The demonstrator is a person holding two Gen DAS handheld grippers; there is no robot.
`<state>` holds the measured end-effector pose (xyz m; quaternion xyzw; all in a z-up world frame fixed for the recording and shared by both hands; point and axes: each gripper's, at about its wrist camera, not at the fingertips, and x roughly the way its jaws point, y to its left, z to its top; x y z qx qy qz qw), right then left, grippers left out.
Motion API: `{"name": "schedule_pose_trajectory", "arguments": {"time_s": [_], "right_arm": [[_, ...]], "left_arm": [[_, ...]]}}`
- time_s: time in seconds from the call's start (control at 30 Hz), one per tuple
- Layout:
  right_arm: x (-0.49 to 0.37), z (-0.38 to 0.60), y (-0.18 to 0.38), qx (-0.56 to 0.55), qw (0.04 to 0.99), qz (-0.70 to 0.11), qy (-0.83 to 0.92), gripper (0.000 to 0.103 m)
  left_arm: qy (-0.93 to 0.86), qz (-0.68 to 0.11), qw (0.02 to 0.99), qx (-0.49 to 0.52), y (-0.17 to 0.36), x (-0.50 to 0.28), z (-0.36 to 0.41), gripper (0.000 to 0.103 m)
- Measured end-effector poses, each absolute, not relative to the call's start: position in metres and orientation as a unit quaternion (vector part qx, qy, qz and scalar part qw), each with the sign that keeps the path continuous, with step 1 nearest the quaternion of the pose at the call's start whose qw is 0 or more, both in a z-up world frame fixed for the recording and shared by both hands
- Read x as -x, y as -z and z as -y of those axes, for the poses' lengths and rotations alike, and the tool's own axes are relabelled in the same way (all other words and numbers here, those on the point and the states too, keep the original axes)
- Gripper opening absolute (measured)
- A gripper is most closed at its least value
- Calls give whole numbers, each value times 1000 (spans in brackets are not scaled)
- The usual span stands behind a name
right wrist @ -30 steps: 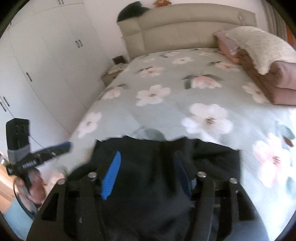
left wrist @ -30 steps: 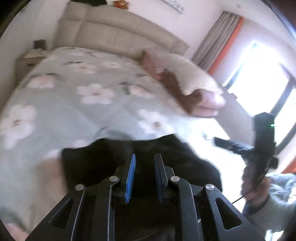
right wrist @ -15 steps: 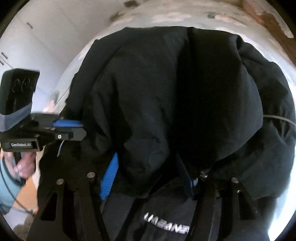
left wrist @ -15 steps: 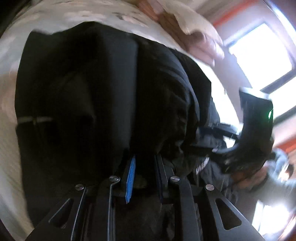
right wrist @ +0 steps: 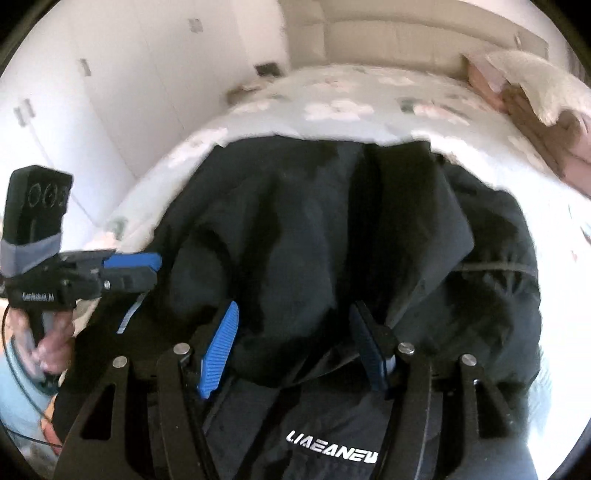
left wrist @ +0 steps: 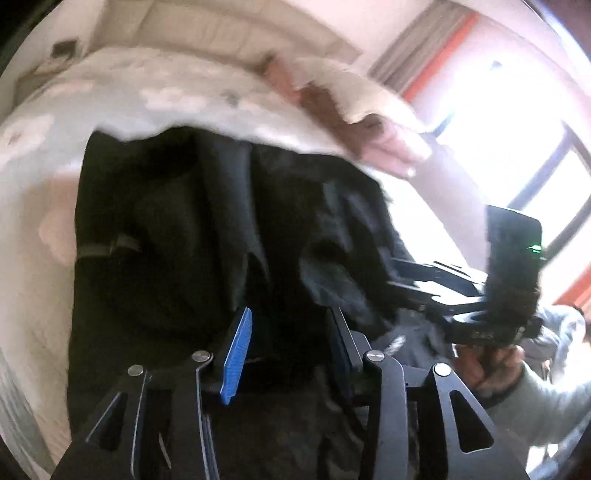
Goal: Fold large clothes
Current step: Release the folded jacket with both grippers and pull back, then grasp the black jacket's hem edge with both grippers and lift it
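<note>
The big black padded jacket (right wrist: 332, 240) lies bunched on the foot of the bed with the pale floral cover (left wrist: 122, 96), one thick fold already laid over the lower part that carries white lettering. So a first fold looks done, I'd say, but it is lumpy: the bundle wants flattening, and probably another fold or two before it counts as tidy.

The left gripper (left wrist: 291, 343) sits low over the near edge of the jacket, and its jaws have just been opening. They stand partly apart now, dark fabric lying between them, but the blue pad shows clear of the cloth, so that reads as a release rather than a grip. The right gripper (right wrist: 295, 343) has its jaws well apart around a fat roll of the folded layer. The roll fills the gap and seems to bear on both pads, so I take it as held, though blur makes that a judgement.

As for room, there's plenty of bare bedcover beyond the jacket's far edge, up toward the beige padded headboard (right wrist: 424, 33). To the right, a stack of folded pink and brown blankets (right wrist: 546, 122) lies near the jacket's corner, so there's less space there. The white wardrobe (right wrist: 110, 92) stands well off to the left. The near hem sits right under both grippers.
</note>
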<state>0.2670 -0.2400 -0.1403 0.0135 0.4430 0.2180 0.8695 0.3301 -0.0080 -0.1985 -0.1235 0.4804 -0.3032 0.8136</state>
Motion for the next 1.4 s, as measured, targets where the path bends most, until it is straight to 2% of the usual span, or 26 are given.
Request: {"name": "schedule_pose_trajectory", "arguments": {"time_s": [0.07, 0.1, 0.33, 0.47, 0.57, 0.63, 0.93, 1.07, 1.13, 1.27, 1.4], "right_arm": [[-280, 230, 178, -19, 836, -508, -206, 65], [-277, 232, 178, -26, 838, -508, -197, 65], [-196, 269, 90, -56, 869, -457, -179, 65], [-140, 304, 61, -83, 878, -449, -147, 65], [-98, 324, 55, -100, 883, -444, -116, 65], [-74, 338, 59, -106, 883, -448, -93, 65], [-27, 381, 82, -139, 865, -481, -35, 65], [-16, 384, 83, -90, 875, -476, -1, 66], [-14, 386, 91, -64, 879, -472, 20, 66], [-11, 402, 129, 4, 870, -486, 80, 65], [-3, 458, 169, -101, 845, -521, 63, 66]], "left_arm": [[252, -556, 785, 103, 228, -336, 15, 42], [236, -574, 778, 98, 233, -332, 17, 41], [188, -506, 841, 40, 140, -219, -17, 43], [145, -500, 851, 71, 125, -174, -52, 44], [120, -507, 846, 117, 133, -141, -86, 44], [104, -513, 841, 138, 149, -110, -109, 44], [52, -579, 779, 234, 245, -73, -134, 44], [41, -558, 803, 204, 247, -68, -124, 45], [38, -556, 805, 204, 246, -66, -121, 49], [34, -563, 806, 180, 244, -62, -114, 50], [34, -572, 799, 184, 246, -53, -116, 53]]}}
